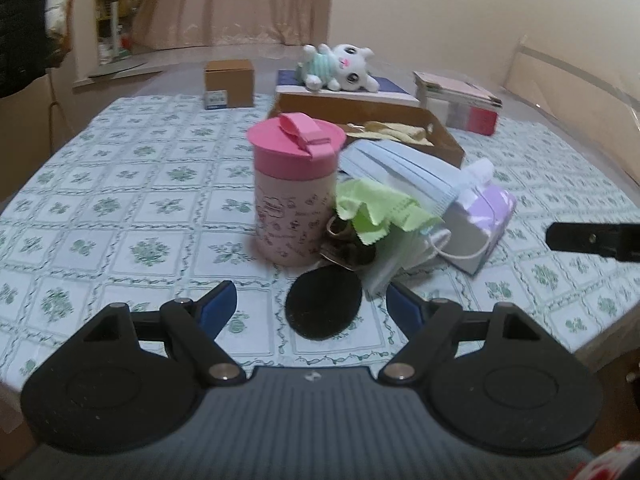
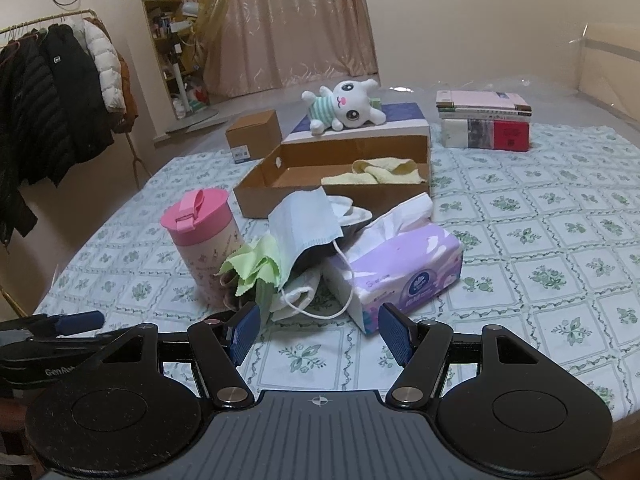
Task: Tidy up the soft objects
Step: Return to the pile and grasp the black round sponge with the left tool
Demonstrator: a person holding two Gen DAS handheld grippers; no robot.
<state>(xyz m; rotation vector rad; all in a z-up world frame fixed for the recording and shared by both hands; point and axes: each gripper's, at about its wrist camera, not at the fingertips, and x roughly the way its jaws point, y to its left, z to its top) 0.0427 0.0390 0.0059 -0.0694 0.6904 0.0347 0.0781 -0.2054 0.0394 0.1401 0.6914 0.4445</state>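
Floral tablecloth [image 2: 520,216] covered the work surface; a curtain and a rack of coats stood behind it.

Count, soft items: one blue face mask [image 2: 304,220] on top of the central heap; one green cloth [image 2: 252,266] under its near edge; one purple tissue pack [image 2: 404,268] touching the heap on its right; one yellow towel [image 2: 376,172] inside the open cardboard tray [image 2: 256,196]; one white plush toy [image 2: 348,106] lying on the box behind the tray.

Count, other: one pink-lidded cup [image 1: 294,188] upright, touching the heap on its left; one black oval pad [image 1: 324,306] flat on the cloth in front of the cup; one small brown box [image 2: 254,134]; one stack of books [image 2: 486,122].

Left gripper [image 1: 312,304]: fingers spread wide, nothing between the pads, black pad lying just ahead between them.
Right gripper [image 2: 320,334]: fingers spread, empty, heap and tissue pack just ahead.

Hard to read: a dark bundle [image 1: 346,246] beneath the green cloth, mostly covered, identity unclear. More white fabric lay under the mask, its count indeterminate.
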